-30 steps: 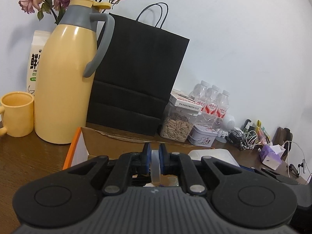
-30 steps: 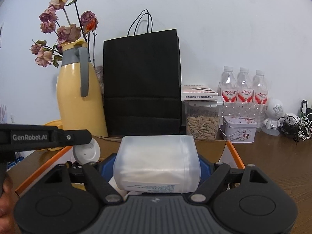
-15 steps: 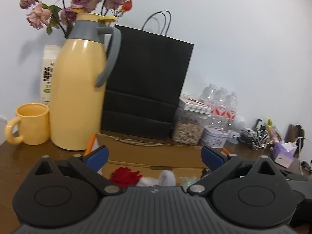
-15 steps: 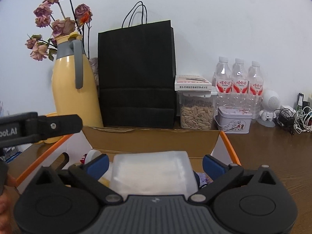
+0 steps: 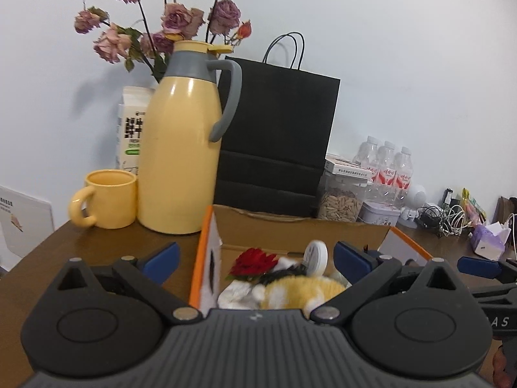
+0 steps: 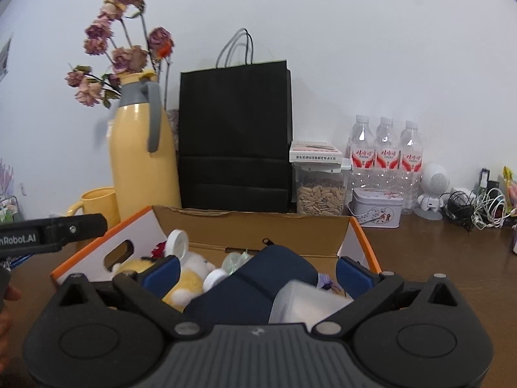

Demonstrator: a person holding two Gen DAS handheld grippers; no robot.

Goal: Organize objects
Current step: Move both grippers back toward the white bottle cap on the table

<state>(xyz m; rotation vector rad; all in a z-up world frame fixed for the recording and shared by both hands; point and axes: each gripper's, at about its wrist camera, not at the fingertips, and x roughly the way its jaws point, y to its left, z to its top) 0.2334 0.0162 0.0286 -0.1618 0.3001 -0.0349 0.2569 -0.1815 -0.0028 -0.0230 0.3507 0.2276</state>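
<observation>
An orange-edged cardboard box (image 5: 206, 236) (image 6: 362, 236) stands on the brown table. Inside lie a red rose (image 5: 253, 260), a yellow plush toy (image 5: 300, 286) (image 6: 184, 286), a white round disc (image 5: 316, 253) (image 6: 176, 242), a navy pouch (image 6: 258, 278) and a translucent plastic container (image 6: 307, 300) resting on the pouch. My left gripper (image 5: 257, 258) is open, its jaws astride the box's left wall and gripping nothing. My right gripper (image 6: 257, 274) is open above the pouch, and the container lies loose near its right finger.
Behind the box stand a yellow thermos jug (image 5: 181, 155), a yellow mug (image 5: 110, 199), a black paper bag (image 5: 274, 135), a seed jar (image 6: 320, 194), water bottles (image 6: 386, 152) and a tin (image 6: 376, 207). Cables (image 6: 475, 207) clutter the far right. Dried flowers (image 5: 174, 22) rise behind the jug.
The left jaws opened and let go of the white disc, which now stands in the box. The right jaws opened and dropped the translucent container into the box. Both grippers drew back.
</observation>
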